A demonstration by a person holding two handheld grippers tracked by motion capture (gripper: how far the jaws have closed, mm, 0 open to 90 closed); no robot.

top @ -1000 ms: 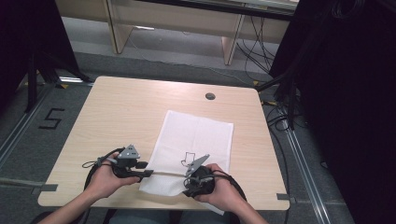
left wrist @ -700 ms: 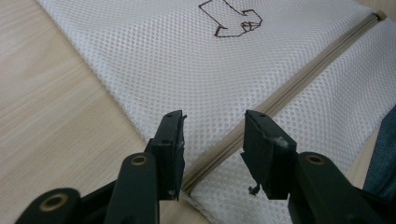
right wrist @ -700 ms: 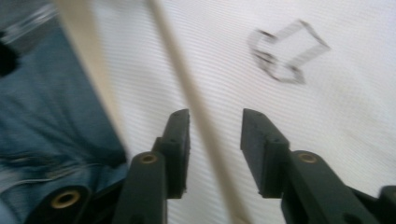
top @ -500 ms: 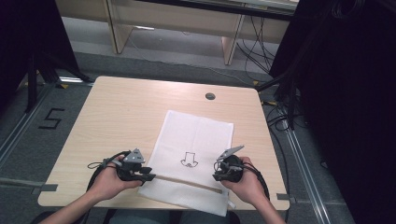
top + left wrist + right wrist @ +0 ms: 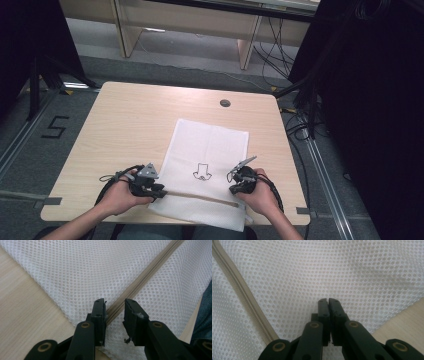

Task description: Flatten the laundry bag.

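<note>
Right gripper [image 5: 235, 186] has slid rightward along beige zipper [image 5: 200, 196] of white mesh laundry bag [image 5: 210, 145]; jaws just closed, meeting with nothing visibly pinched. Left gripper [image 5: 159, 190] jaws closing, part-open astride zipper end, not yet pressing. Zip run likely finished.

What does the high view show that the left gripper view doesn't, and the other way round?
High view: the whole table, its round dark hole, and the black drawing on the white mesh bag. Left gripper view: the mesh holes close up, and the left gripper, jaws just now closing yet apart, astride the beige zipper. Both: bag, zipper, wooden tabletop.
</note>
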